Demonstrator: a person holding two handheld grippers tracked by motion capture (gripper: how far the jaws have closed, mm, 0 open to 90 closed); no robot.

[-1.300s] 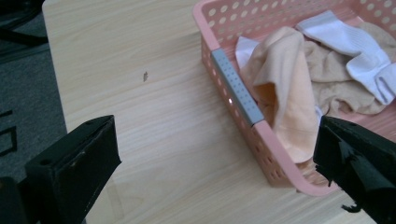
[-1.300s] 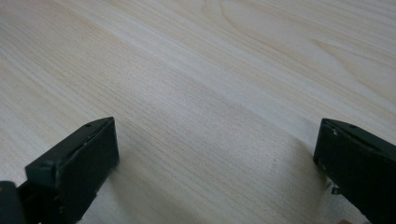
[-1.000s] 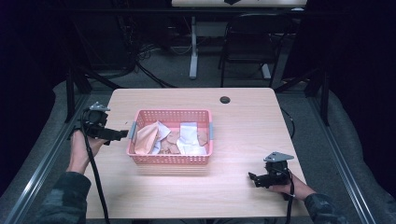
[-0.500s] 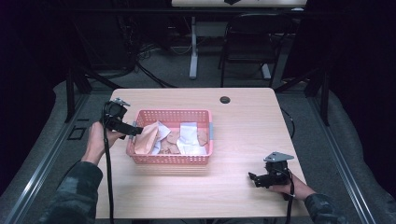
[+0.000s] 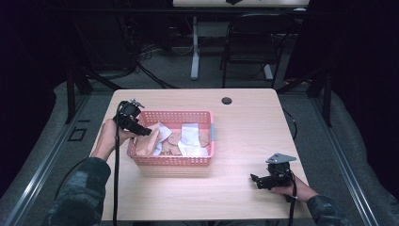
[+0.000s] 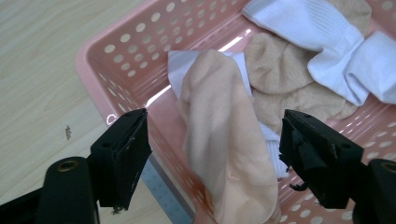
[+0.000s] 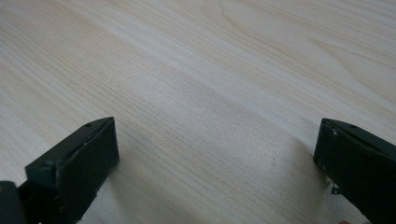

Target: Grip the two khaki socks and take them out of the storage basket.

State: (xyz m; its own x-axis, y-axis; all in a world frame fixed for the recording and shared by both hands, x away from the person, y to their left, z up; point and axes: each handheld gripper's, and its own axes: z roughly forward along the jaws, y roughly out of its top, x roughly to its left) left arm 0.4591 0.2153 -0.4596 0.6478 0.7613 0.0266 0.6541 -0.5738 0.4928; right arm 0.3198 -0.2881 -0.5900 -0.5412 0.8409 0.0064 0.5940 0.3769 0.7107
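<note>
Table (image 5: 244, 141) of pale wood carries a pink perforated basket (image 5: 172, 160) on its left half. Basket holds socks: a peach sock (image 6: 224, 140) draped over the near-left rim, tan socks (image 6: 285, 79) behind it, white socks (image 6: 336, 42) further in. My left gripper (image 5: 143, 132) hangs over that left rim; its jaws have just been closing but remain apart, the peach sock between them, pads not pressing it. My right gripper (image 5: 256, 180) rests low at the table's near-right corner, well apart from the basket, jaws spread wide over bare wood, nothing between them.
</note>
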